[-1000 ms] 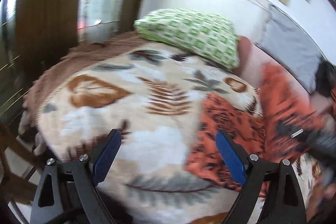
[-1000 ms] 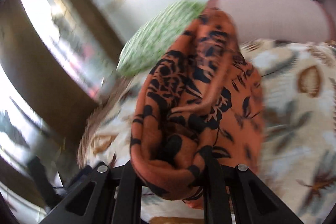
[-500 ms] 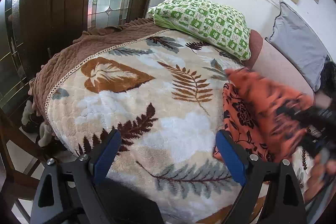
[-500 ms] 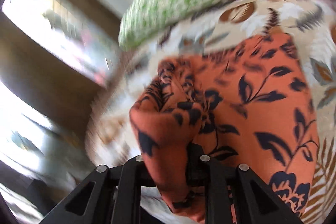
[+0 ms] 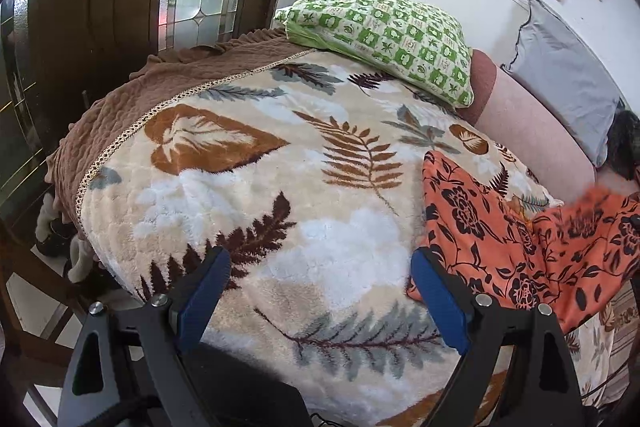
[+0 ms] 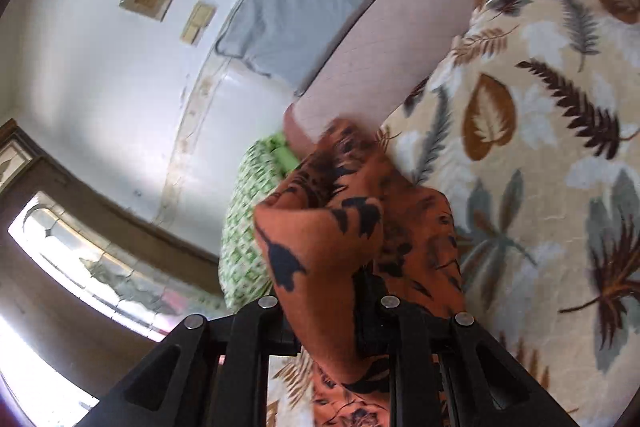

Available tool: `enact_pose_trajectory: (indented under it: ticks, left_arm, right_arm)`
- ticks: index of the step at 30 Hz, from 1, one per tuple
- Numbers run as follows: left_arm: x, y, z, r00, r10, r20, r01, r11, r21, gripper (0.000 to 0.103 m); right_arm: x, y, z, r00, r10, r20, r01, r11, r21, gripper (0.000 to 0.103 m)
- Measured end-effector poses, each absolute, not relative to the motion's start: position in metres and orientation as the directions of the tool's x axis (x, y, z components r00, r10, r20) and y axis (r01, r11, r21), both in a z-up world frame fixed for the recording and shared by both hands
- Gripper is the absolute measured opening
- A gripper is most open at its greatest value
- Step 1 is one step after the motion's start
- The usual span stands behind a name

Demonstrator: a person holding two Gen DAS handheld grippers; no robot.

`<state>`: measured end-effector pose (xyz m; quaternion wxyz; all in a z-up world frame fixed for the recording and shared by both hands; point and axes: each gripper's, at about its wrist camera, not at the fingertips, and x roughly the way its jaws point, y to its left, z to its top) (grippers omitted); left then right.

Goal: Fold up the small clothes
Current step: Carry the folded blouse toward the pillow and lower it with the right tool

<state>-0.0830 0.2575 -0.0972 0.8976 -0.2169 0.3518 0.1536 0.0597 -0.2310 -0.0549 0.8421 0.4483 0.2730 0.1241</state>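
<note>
Orange cloth point(image 5: 500, 227) lies crumpled at 3 o'clock, unfolded; right gripper point(image 6: 332, 311) pinches it, left gripper point(image 5: 316, 291) gapes empty.

orange garment point(image 6: 340, 235) hides right tool fingertips, blurred

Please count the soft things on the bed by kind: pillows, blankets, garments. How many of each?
Pillows: 2, green checked pillow and grey pillow.
Blankets: 1, leaf-print blanket.
Garments: 1, orange floral garment, gripped by the right gripper.
Total: 4
</note>
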Motion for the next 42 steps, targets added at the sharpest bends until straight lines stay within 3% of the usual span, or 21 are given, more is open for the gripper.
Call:
enact_pose_trajectory:
  ticks: [5,8,9,12,14,16,19,25,27,31,38,40,41,42]
  left_arm:
    - [-0.084,0.263,-0.099,0.698,0.13,-0.704,-0.441,0.853,-0.279,0.092]
    - [-0.085,0.264,-0.1,0.694,0.135,-0.707,-0.449,0.849,-0.279,0.092]
    - [-0.085,0.264,-0.101,0.692,0.135,-0.709,-0.45,0.849,-0.277,0.092]
    - [-0.085,0.264,-0.1,0.689,0.13,-0.712,-0.449,0.848,-0.28,0.092]
    - [-0.085,0.264,-0.099,0.689,0.126,-0.714,-0.444,0.852,-0.278,0.092]
    - [-0.087,0.264,-0.097,0.691,0.131,-0.71,-0.438,0.858,-0.268,0.092]
    - [-0.086,0.265,-0.099,0.687,0.136,-0.714,-0.441,0.859,-0.26,0.092]
    - [-0.087,0.261,-0.097,0.694,0.141,-0.706,-0.437,0.861,-0.259,0.092]
    - [-0.087,0.261,-0.098,0.691,0.143,-0.708,-0.439,0.861,-0.255,0.092]
    - [-0.085,0.264,-0.101,0.679,0.13,-0.722,-0.446,0.855,-0.265,0.092]
    - [-0.086,0.263,-0.098,0.684,0.132,-0.717,-0.445,0.854,-0.268,0.092]
    - [-0.083,0.261,-0.095,0.688,0.124,-0.715,-0.435,0.859,-0.27,0.092]
    - [-0.082,0.261,-0.093,0.69,0.123,-0.713,-0.433,0.86,-0.271,0.092]
    - [-0.081,0.26,-0.092,0.692,0.121,-0.711,-0.43,0.861,-0.272,0.092]
  right_arm:
    - [0.077,-0.156,-0.033,0.764,0.469,-0.443,-0.111,0.772,0.626,0.019]
    - [0.079,-0.068,-0.028,0.678,0.485,-0.553,-0.295,0.868,0.399,0.019]
    - [0.08,-0.028,-0.039,0.618,0.462,-0.636,-0.369,0.885,0.284,0.019]
    - [0.083,0.047,-0.104,0.43,0.377,-0.82,-0.459,0.874,0.161,0.02]
    - [0.078,0.068,-0.139,0.388,0.318,-0.865,-0.475,0.873,0.108,0.023]
    - [0.064,0.073,-0.139,0.451,0.312,-0.836,-0.492,0.869,0.059,0.024]
    - [0.069,0.054,-0.116,0.455,0.39,-0.801,-0.461,0.872,0.163,0.023]
    - [0.057,0.041,-0.068,0.54,0.454,-0.709,-0.496,0.852,0.168,0.02]
    - [0.049,0.05,-0.078,0.507,0.466,-0.725,-0.535,0.829,0.16,0.02]
    - [0.051,0.076,-0.151,0.421,0.379,-0.824,-0.567,0.819,0.087,0.02]
    - [0.055,0.086,-0.122,0.467,0.417,-0.78,-0.562,0.821,0.103,0.023]
    - [0.051,0.093,-0.136,0.42,0.395,-0.817,-0.588,0.804,0.087,0.031]
    - [0.045,0.093,-0.14,0.421,0.413,-0.808,-0.606,0.79,0.088,0.041]
    - [0.039,0.09,-0.139,0.424,0.452,-0.785,-0.625,0.773,0.108,0.06]
